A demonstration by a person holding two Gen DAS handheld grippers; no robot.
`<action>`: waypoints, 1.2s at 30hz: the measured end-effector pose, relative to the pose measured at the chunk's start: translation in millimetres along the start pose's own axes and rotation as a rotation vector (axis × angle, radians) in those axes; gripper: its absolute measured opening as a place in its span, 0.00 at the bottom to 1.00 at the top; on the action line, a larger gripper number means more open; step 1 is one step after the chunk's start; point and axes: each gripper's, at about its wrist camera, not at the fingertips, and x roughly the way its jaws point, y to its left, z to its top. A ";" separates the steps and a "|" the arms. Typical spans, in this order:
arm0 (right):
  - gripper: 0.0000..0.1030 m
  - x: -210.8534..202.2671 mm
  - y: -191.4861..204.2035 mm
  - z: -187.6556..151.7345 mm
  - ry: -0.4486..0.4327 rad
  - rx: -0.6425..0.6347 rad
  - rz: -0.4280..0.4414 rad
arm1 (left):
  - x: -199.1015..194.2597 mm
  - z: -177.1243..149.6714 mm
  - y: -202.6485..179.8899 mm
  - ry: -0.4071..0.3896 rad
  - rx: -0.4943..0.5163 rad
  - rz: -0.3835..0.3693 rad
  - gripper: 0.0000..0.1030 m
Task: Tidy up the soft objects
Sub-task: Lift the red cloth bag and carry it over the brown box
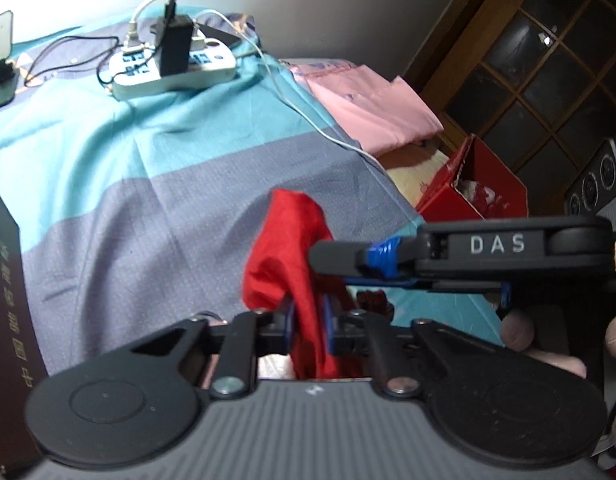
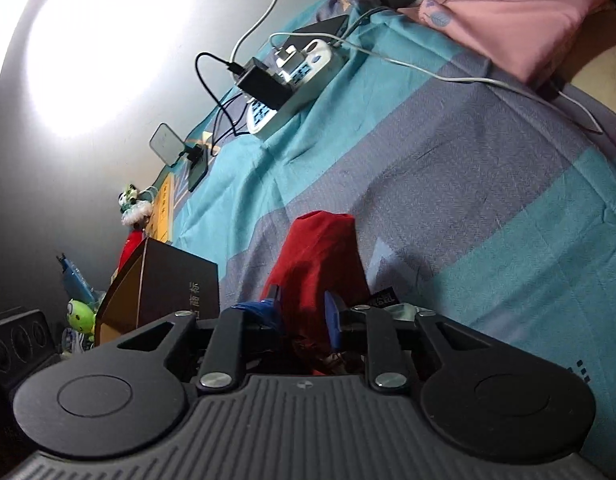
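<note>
A red cloth (image 1: 284,256) is held above the striped blue and teal bedsheet (image 1: 148,168). My left gripper (image 1: 308,324) is shut on its lower part, the cloth bunching up above the pads. My right gripper (image 1: 331,260) comes in from the right in the left wrist view and pinches the same cloth higher up. In the right wrist view the red cloth (image 2: 319,252) stands up between the blue pads of my right gripper (image 2: 304,316), which is shut on it.
A white power strip (image 1: 176,68) with chargers and cables lies at the far side of the bed. A folded pink cloth (image 1: 371,108) lies at the right edge. A red box (image 1: 467,184) sits beyond it. A dark box (image 2: 164,292) stands at left, plush toys (image 2: 82,316) near it.
</note>
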 end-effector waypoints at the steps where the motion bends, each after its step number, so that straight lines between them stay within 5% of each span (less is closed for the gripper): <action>1: 0.02 -1.0 2.6 0.2 0.000 -0.013 0.017 | -5.6 0.5 -0.1 -0.015 -0.005 0.007 0.02; 8: 0.01 -12.6 50.3 11.2 0.002 -0.069 0.264 | -84.4 6.7 3.7 -0.225 -0.010 0.009 0.00; 14: 0.08 -26.6 76.4 8.5 -0.145 -0.164 0.123 | -108.9 -7.8 26.1 -0.217 -0.039 -0.034 0.00; 15: 0.08 -27.9 73.7 7.2 -0.156 -0.175 0.083 | -106.4 -11.3 27.1 -0.201 -0.041 -0.063 0.03; 17: 0.09 -25.9 64.5 5.1 -0.153 -0.165 0.002 | -98.1 -16.1 23.5 -0.184 -0.026 -0.083 0.47; 18: 0.09 -25.8 59.0 3.4 -0.151 -0.145 -0.012 | -94.5 -16.9 20.5 -0.191 -0.014 -0.082 0.60; 22: 0.09 -21.5 40.7 -5.9 -0.135 -0.086 -0.044 | -61.2 -8.3 4.8 -0.121 0.038 -0.111 0.60; 25: 0.10 -18.3 27.4 -9.8 -0.105 -0.042 -0.042 | -26.0 -5.7 -1.6 -0.061 0.083 -0.037 0.60; 26: 0.10 -15.8 22.2 -10.1 -0.091 -0.021 -0.040 | -15.3 -5.3 0.0 -0.041 0.077 -0.028 0.60; 27: 0.10 -14.1 17.4 -10.5 -0.083 -0.002 -0.041 | -4.4 -5.5 4.4 -0.024 0.061 -0.022 0.37; 28: 0.10 -11.7 13.6 -11.1 -0.078 0.011 -0.037 | 3.3 -5.3 7.0 -0.005 0.051 -0.030 0.02; 30: 0.10 -4.0 7.1 -10.2 -0.056 0.032 -0.023 | 9.3 -3.1 9.4 0.006 0.026 -0.045 0.00; 36: 0.10 5.5 8.0 0.3 -0.003 0.121 0.152 | -27.1 5.1 0.9 -0.124 0.042 0.000 0.00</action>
